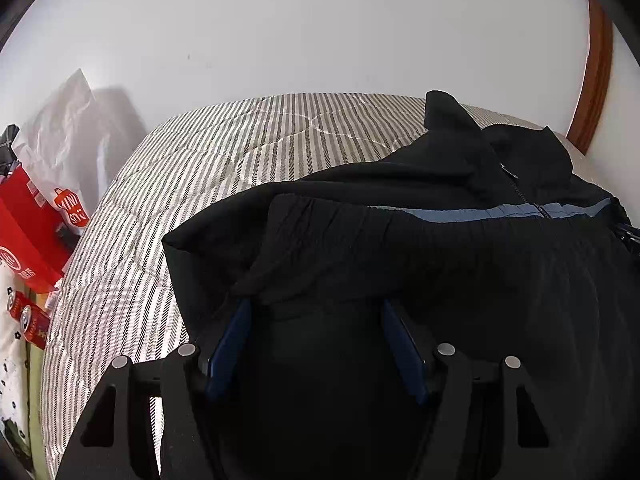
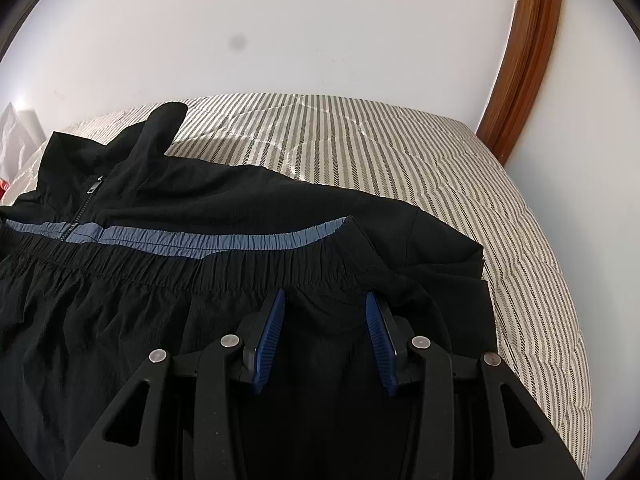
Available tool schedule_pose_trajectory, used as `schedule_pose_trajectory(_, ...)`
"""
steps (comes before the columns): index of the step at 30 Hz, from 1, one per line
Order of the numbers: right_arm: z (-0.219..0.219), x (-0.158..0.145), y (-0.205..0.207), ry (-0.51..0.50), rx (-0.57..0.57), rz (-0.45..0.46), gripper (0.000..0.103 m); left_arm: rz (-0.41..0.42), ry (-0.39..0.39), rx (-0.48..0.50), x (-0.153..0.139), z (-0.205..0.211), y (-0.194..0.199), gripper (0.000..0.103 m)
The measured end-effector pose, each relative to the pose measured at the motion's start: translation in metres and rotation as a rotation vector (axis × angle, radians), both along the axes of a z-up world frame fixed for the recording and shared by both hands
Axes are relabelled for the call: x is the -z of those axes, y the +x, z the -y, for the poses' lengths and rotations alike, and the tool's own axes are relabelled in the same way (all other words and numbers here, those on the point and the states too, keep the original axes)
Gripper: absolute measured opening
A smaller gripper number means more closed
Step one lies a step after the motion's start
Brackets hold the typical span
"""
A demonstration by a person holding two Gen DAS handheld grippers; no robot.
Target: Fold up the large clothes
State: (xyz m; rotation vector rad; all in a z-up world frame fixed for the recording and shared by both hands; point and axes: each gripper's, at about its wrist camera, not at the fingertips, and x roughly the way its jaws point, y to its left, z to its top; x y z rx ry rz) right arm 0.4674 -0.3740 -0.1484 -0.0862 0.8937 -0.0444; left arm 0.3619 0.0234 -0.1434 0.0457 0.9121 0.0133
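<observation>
Reaching over the near part of the garment, the left gripper [image 1: 314,312] has its blue-padded fingers spread apart, their tips tucked under a raised fold of cloth, so whether any fabric sits between them cannot be told. The right gripper [image 2: 325,300] also stands apart, its tips just short of the gathered elastic hem, nothing clamped.

Both grippers sit on the same black zip-up jacket with a blue-grey chest band [image 2: 240,208], which lies on the striped quilted bed [image 2: 400,148]. Its lower half looks already turned up, so the elastic hem [image 2: 224,268] runs crosswise just ahead of both grippers, just below the band. The jacket's long axis runs away from the grippers, toward the collar [image 2: 116,148] and the white wall. Left takes the left hem end, right the right; neither is clearly nearer.

The fabric looks thin, crinkled and limp. Beside the bed on the left stand red drink cans [image 1: 28,320] and a red bag [image 1: 32,224].
</observation>
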Motion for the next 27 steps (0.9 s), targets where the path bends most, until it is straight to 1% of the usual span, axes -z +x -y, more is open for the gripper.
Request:
schedule_pose_trajectory(6,-0.0034,0.0006,-0.0008,-0.028,-0.001,0.005,0.042,0.001,-0.007,-0.001,-0.0003,-0.0004,-0.0002,0.065)
schedule_pose_trajectory(11,-0.003,0.001,-0.0007,-0.024,-0.001,0.004,0.042,0.001,0.007,0.004,-0.001,0.0009,-0.0011,0.065)
schedule_pose_trajectory(27,-0.0034,0.0015,0.0002,-0.017,-0.004,0.006,0.042,0.001,0.006,0.004,-0.0008,-0.0002,-0.0014,0.065)
